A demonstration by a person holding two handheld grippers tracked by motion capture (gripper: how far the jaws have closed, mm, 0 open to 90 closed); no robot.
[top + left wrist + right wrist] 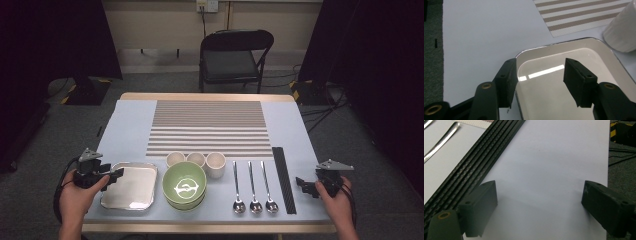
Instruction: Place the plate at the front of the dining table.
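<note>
The left gripper (539, 80) straddles the near-left rim of the square tray (584, 47), jaws half spread, not yet pinching it. The tray lies flat just left of the green bowl (184, 184), unlifted. The right gripper (539, 207) hangs wide open.

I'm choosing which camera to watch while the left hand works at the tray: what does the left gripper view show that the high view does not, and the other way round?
The left gripper view gives the close detail: one jaw outside the square tray rim, the other above its inside, pads clear of the rim, near the left gripper. The high view adds the green bowls, three spoons, the black strip and the right gripper, open and apart from them. Both share the tray, a white cup and the striped mat.
</note>
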